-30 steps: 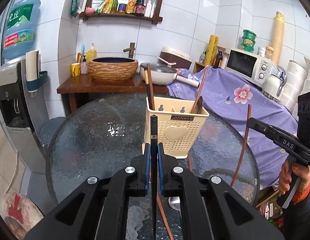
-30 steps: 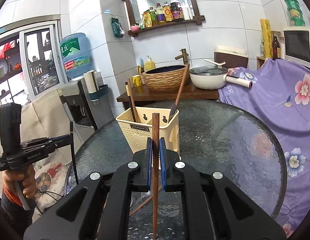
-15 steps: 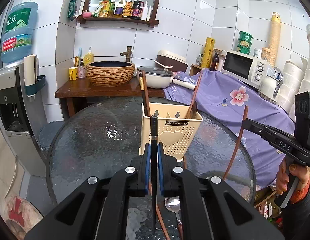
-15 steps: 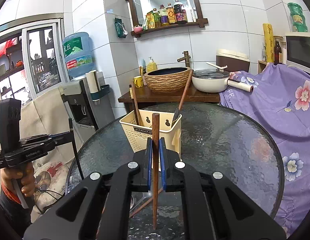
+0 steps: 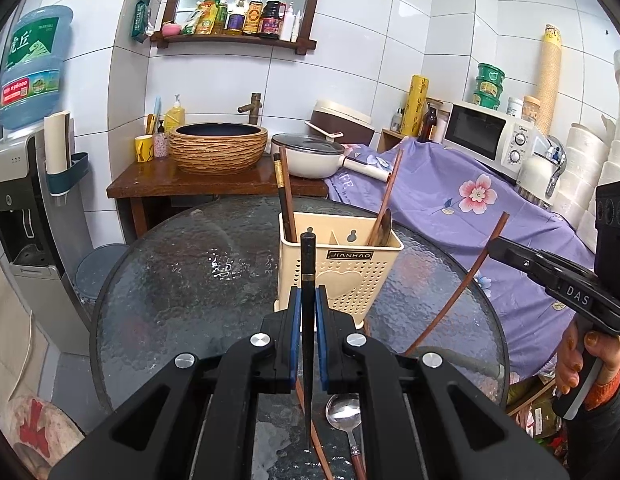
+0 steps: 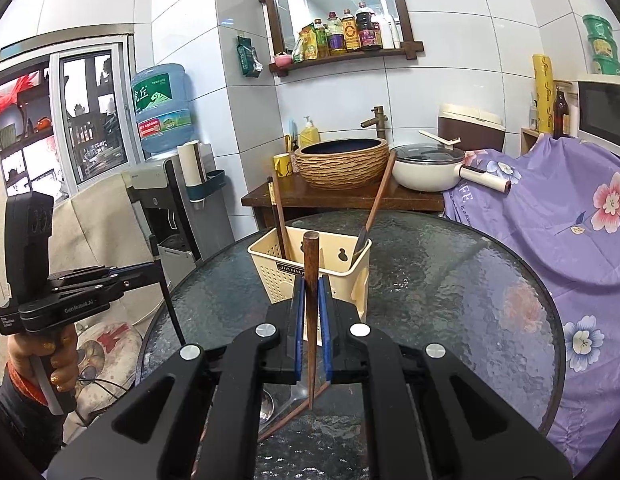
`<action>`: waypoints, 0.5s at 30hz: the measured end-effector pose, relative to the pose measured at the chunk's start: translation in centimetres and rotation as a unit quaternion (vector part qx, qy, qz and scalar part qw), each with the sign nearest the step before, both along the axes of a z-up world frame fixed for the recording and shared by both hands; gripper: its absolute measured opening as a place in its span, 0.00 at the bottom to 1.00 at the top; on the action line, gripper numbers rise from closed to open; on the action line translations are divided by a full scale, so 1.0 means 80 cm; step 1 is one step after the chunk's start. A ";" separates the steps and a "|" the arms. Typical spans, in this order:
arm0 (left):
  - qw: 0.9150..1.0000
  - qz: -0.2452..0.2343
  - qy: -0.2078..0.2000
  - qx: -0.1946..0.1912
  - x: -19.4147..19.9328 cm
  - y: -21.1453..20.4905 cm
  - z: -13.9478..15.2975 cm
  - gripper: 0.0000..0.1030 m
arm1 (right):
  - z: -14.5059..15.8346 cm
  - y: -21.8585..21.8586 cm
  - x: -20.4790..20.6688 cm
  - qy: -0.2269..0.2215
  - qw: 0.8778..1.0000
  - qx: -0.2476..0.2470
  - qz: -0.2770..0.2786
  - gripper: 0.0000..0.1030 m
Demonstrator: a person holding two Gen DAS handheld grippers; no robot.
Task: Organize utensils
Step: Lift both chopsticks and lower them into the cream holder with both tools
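Small home kitchen: white tiled walls, dark wooden wall shelf of sauce bottles (image 5: pixel 246 16), woven-textured brown basin (image 5: pixel 218 147) under brass tap, white microwave (image 5: pixel 489 140), blue water-dispenser jug (image 6: pixel 162 106), round textured glass table (image 5: pixel 182 280)

Right gripper (image 6: pixel 309 312): closed on an upright brown chopstick (image 6: pixel 310 280).
Holder (image 6: pixel 310 276): cream basket on a glass table (image 6: pixel 449 300), utensils held inside.
Left gripper (image 6: pixel 150 270): seen at left.
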State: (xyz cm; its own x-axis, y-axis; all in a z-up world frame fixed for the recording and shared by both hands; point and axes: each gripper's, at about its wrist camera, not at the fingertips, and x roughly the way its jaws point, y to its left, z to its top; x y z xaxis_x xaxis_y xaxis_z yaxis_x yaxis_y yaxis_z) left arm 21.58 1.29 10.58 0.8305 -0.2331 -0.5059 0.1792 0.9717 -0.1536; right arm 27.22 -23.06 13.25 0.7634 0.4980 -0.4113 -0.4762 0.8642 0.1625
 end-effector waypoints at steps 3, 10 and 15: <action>1.000 -0.002 -0.003 0.002 0.000 -0.003 0.004 0.07 | 0.003 0.003 0.000 -0.001 1.000 -0.004 0.003 0.07; 1.000 -0.006 -0.007 -0.003 0.004 -0.002 0.016 0.07 | 0.016 0.009 0.004 0.000 1.000 -0.004 0.011 0.07; 1.000 -0.011 -0.015 -0.008 0.006 -0.001 0.034 0.07 | 0.033 0.013 0.009 -0.003 1.000 -0.007 0.017 0.07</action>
State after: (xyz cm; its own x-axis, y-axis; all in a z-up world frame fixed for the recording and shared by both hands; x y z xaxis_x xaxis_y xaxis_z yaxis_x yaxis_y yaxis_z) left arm 22.07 1.18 13.26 0.8399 -0.2595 -0.4767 0.2050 0.9649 -0.1641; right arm 27.97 -22.03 15.92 0.7489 0.5183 -0.4129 -0.5065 0.8495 0.1476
